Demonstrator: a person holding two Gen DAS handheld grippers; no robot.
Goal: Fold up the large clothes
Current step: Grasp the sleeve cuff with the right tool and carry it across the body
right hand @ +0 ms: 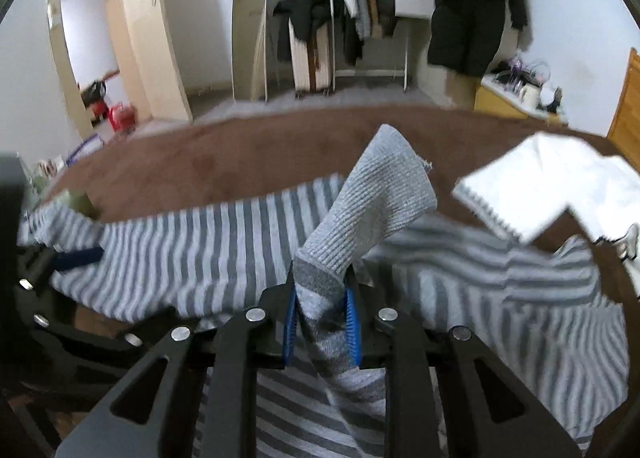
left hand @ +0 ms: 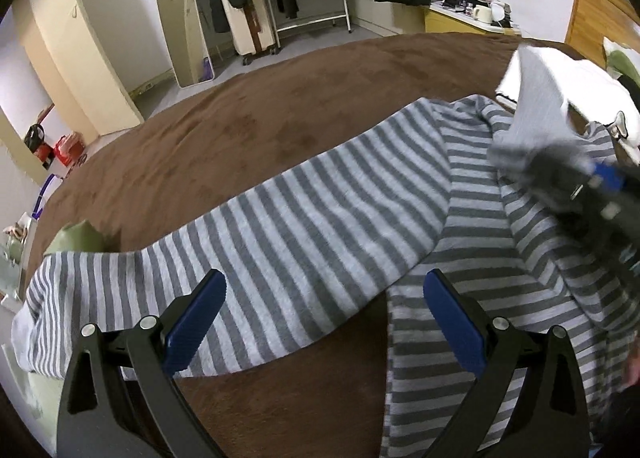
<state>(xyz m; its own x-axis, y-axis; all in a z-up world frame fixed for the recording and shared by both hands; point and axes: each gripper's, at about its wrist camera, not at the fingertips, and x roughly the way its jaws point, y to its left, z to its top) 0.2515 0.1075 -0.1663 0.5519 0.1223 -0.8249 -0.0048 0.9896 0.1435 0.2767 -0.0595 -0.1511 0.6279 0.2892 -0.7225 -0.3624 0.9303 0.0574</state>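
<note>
A grey-and-white striped top (left hand: 304,218) lies spread on the brown blanket (left hand: 240,118). One long sleeve stretches out to the left. My left gripper (left hand: 325,278) hangs open just above that sleeve, blue pads (left hand: 196,318) wide apart with nothing between them. My right gripper (right hand: 322,286) is shut on the other sleeve near its end. The plain ribbed cuff (right hand: 384,194) stands up past its fingertips, lifted over the body of the top. In the left wrist view the right gripper (left hand: 580,186) appears blurred at the right with the cuff (left hand: 532,106) above it.
A folded white garment (right hand: 560,178) lies on the blanket at the far right. A green cushion (left hand: 78,238) sits at the left edge of the bed. Beyond the bed are a leaning mirror (left hand: 180,10), a suitcase (left hand: 256,26), a clothes rack (right hand: 368,10) and a yellow cabinet (left hand: 452,20).
</note>
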